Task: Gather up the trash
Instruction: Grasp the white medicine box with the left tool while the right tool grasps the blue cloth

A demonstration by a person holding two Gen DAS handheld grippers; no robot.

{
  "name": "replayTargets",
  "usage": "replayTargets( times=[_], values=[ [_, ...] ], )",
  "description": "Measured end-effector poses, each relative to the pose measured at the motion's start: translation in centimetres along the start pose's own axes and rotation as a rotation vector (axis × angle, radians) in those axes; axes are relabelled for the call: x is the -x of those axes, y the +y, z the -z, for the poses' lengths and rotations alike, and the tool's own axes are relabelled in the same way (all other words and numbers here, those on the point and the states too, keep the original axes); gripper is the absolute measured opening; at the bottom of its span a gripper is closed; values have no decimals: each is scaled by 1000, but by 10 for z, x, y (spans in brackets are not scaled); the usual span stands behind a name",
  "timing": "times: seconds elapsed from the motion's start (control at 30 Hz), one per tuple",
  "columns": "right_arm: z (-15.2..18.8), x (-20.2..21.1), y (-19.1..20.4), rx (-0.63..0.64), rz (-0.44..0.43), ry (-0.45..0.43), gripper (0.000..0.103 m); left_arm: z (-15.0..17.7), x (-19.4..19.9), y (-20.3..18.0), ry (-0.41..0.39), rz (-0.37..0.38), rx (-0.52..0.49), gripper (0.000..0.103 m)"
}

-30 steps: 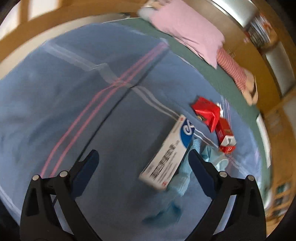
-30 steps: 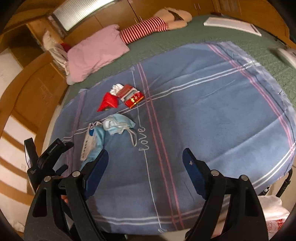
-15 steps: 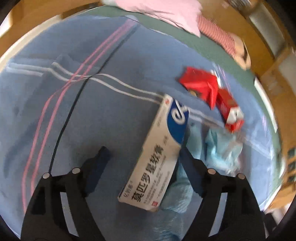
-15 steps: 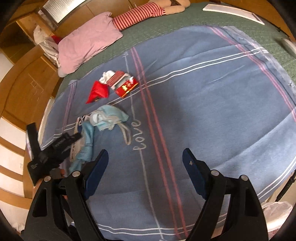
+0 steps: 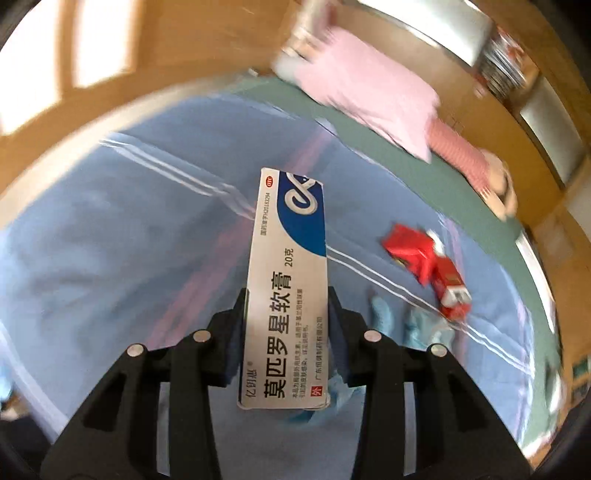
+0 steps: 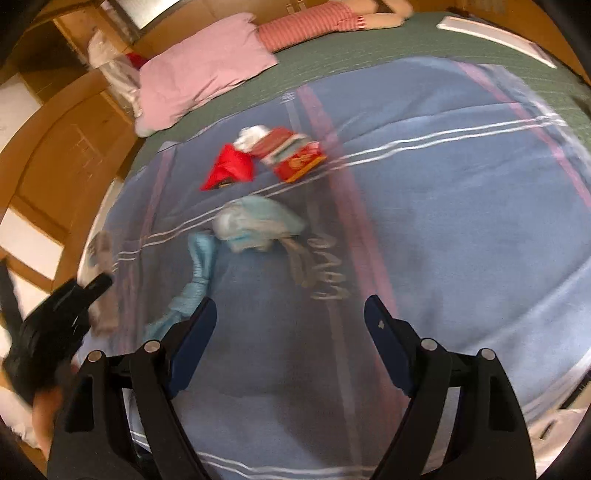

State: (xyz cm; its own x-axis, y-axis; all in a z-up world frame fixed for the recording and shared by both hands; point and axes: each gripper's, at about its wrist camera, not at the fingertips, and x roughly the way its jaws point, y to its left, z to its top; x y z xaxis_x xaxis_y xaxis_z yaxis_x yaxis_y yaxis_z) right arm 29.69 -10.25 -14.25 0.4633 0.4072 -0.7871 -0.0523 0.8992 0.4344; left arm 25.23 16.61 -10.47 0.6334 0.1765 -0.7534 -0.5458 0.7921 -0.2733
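Observation:
A white and blue ointment box sits lengthwise between the pads of my left gripper, whose jaws are closing on it; the box is up off the blue blanket. On the blanket lie a red wrapper, a red carton, a crumpled white tissue and pale blue face masks. My right gripper hangs open over the blanket just short of the masks, nothing between its fingers. In the right wrist view, the left gripper shows blurred at the left edge.
The blanket covers a green bedspread. A pink pillow and a red-striped item lie at the bed's head, a flat white object at the far right. A white plastic bag shows bottom right. Wooden panels surround the bed.
My left gripper closed on the ointment box and lifted it off the blanket. My right gripper moved lower and closer to the blue masks, still open.

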Motion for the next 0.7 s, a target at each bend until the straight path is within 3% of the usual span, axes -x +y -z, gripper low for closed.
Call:
replayTargets(
  times=[0.1, 0.33, 0.37, 0.43, 0.5, 0.7],
  values=[
    [-3, -31, 34, 56, -53, 34, 81, 11, 17, 20, -21, -47, 68, 41],
    [-4, -102, 87, 150, 4, 114, 80, 27, 42, 68, -88, -132, 257, 41],
    [-2, -108, 92, 176, 20, 120, 78, 25, 43, 71, -98, -137, 258, 41],
    [4, -110, 101, 256, 77, 99, 55, 25, 47, 71, -106, -140, 248, 41],
    [9, -107, 104, 311, 65, 102, 38, 25, 45, 68, -96, -139, 230, 41],
    [22, -64, 85, 348, 75, 75, 35, 26, 41, 63, -74, -119, 206, 41]
  ],
)
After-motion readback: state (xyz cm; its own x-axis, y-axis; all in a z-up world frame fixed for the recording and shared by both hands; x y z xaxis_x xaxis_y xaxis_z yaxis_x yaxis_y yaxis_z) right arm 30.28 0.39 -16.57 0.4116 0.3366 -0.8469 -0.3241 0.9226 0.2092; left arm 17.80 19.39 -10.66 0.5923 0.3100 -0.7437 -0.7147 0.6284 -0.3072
